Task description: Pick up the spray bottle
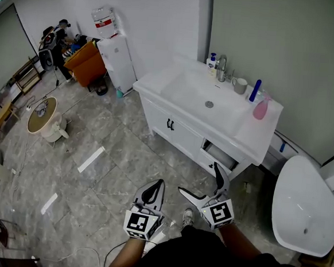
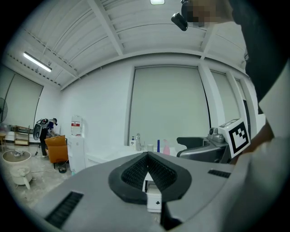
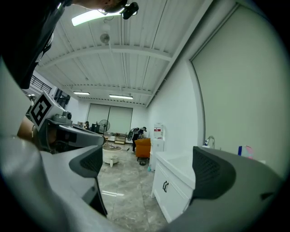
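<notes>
The pink spray bottle [image 1: 261, 107] stands at the right end of the white vanity top [image 1: 253, 137], beside a tall blue bottle [image 1: 255, 90]. It also shows small and far off in the left gripper view as a pink bottle [image 2: 166, 147], and at the right edge of the right gripper view as a pink bottle [image 3: 248, 151]. Both grippers hang over the floor, well short of the vanity. My left gripper [image 1: 154, 189] is shut with nothing between its pads [image 2: 147, 156]. My right gripper [image 1: 200, 181] stands wide open and empty, pointing along the vanity front [image 3: 149, 167].
A faucet [image 1: 221, 68], a cup [image 1: 240, 85] and a soap bottle [image 1: 212, 61] stand behind the basin. A white toilet [image 1: 302, 204] is to the right. A water dispenser [image 1: 118, 60], an orange chair [image 1: 87, 65] and a round stool [image 1: 41, 116] stand at the left.
</notes>
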`<state>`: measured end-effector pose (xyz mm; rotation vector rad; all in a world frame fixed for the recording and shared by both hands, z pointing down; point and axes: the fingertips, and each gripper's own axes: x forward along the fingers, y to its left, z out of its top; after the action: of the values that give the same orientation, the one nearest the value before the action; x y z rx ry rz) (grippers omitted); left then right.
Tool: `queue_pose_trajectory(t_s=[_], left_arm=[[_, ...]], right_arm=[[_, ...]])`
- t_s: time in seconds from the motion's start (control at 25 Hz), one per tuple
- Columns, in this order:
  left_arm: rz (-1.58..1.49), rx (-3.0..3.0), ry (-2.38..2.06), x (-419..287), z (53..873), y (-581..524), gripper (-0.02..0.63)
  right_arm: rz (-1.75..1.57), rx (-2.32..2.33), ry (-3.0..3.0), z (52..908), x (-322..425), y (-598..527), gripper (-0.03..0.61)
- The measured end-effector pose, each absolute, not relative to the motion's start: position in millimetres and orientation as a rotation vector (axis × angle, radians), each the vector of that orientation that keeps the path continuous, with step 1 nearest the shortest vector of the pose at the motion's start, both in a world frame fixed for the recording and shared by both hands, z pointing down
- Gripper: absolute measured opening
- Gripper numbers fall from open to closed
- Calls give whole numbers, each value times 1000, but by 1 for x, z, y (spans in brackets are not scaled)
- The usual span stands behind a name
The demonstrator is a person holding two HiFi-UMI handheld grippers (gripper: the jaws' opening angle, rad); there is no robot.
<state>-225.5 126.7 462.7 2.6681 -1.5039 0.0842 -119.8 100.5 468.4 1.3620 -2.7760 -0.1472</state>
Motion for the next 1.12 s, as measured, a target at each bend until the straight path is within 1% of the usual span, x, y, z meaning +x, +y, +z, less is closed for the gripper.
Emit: queue_pose_trajectory(t_s=[0.48,1.12], left_arm=[[133,2695,-1442,-173,469,41,-3],[164,2714,-1347,-123,483,-15,-4]], right_arm=[[-138,1405,-2769,474,-70,18,591],[-74,1457,-2722,478,-24,-37,591]])
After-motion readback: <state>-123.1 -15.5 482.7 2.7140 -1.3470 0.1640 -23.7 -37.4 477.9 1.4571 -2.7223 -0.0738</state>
